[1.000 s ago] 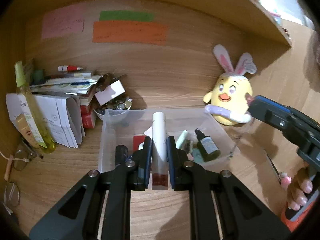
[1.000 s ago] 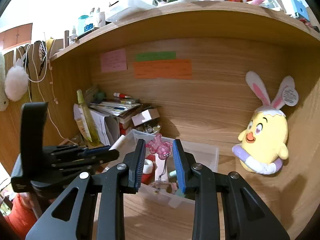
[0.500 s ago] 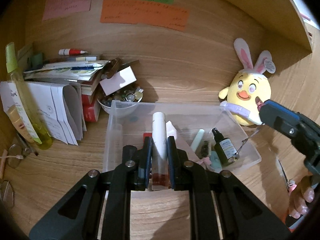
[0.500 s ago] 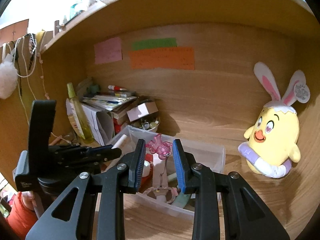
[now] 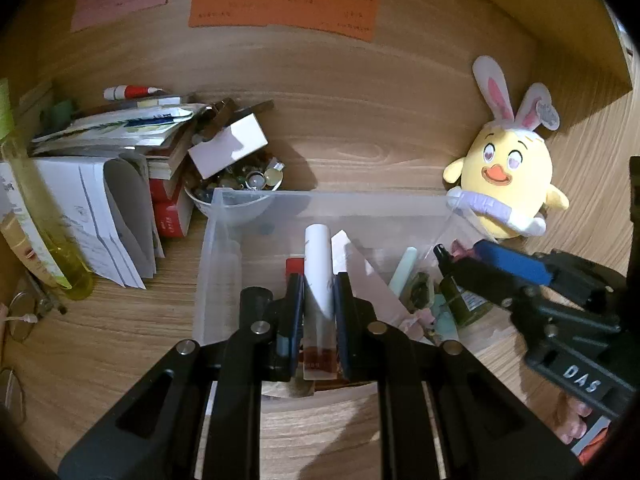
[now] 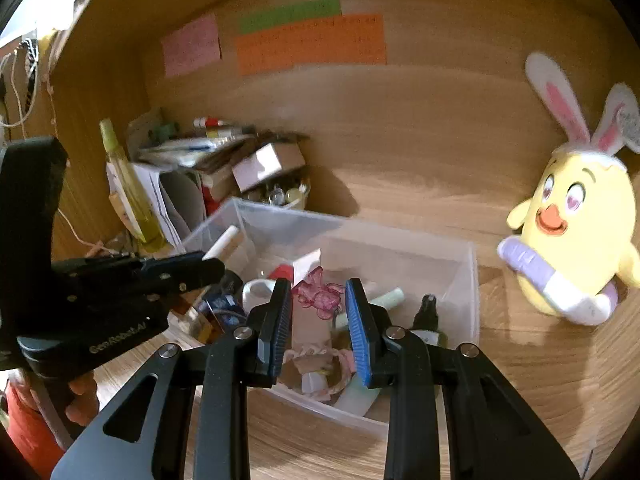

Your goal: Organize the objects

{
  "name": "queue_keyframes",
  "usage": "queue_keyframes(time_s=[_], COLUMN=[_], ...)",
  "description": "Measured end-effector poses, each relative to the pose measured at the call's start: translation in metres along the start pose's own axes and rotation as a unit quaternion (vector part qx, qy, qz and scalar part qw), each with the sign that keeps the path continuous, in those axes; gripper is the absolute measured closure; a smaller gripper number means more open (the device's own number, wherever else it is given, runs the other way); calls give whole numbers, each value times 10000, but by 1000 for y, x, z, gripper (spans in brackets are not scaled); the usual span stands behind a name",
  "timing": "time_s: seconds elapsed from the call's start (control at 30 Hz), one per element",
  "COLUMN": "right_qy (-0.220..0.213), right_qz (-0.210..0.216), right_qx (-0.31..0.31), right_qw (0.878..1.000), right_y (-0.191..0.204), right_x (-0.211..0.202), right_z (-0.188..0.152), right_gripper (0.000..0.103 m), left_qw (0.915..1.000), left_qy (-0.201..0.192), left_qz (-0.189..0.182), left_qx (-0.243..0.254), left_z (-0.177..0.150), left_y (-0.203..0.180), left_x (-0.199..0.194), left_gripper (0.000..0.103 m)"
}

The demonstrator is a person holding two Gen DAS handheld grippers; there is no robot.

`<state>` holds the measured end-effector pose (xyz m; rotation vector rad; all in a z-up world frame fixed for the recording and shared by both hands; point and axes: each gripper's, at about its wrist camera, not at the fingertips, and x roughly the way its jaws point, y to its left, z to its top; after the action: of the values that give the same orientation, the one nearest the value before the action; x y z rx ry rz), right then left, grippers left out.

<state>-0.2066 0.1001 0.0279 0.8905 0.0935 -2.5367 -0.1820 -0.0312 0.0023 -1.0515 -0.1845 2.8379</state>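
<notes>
wooden desk nook (image 5: 360,132) at frame top backs a clear bin (image 5: 208,264) at centre, where the left gripper (image 5: 318,292) pinches a white tube (image 5: 318,264) and the right gripper (image 6: 320,312) pinches a pink charm (image 6: 320,294) over it, each likely needing lowering, then release.

Writing on orange note (image 6: 311,42) blurred, unreadable.

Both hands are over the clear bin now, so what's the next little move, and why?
Probably lower the left tool slightly and open it. It is shut on the white tube, already above the clear bin, among other small items.
</notes>
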Motion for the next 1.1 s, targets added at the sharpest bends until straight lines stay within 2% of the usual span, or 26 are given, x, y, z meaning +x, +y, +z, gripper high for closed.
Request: queue_keyframes(time_s=[0.27,0.47,0.7,0.87,1.0,1.1], right_qy=[454,611,740,654,541,414], right_qz=[-32,-93,-177,-204,-219,-236], right_qx=[-23,-65,-26,0,-20,-26], right_qw=[9990,9981,9971,9977,9983,9989], right_y=[-1,-1,-3,-2,0,2], right_x=[25,31,32,20,6,-8], right_z=[-10,-13,-13,-13,-13,-13], right_gripper=[78,77,77,56,52,45], left_qw=[9999,9997,9996,9995,9993,9989], left_qy=[61,-11,-138,-229,-324,-436], left_qz=[-122,-228,-247,-230,-168,-118], left_qx=[18,39,61,36,60,87], left_z=[-2,-1,-4,-8,-11,-14], left_y=[-1,-3,-2,1,2,1], left_x=[4,-6,-24,-38,-50,-60], left_gripper=[88,87,74,61,53,44])
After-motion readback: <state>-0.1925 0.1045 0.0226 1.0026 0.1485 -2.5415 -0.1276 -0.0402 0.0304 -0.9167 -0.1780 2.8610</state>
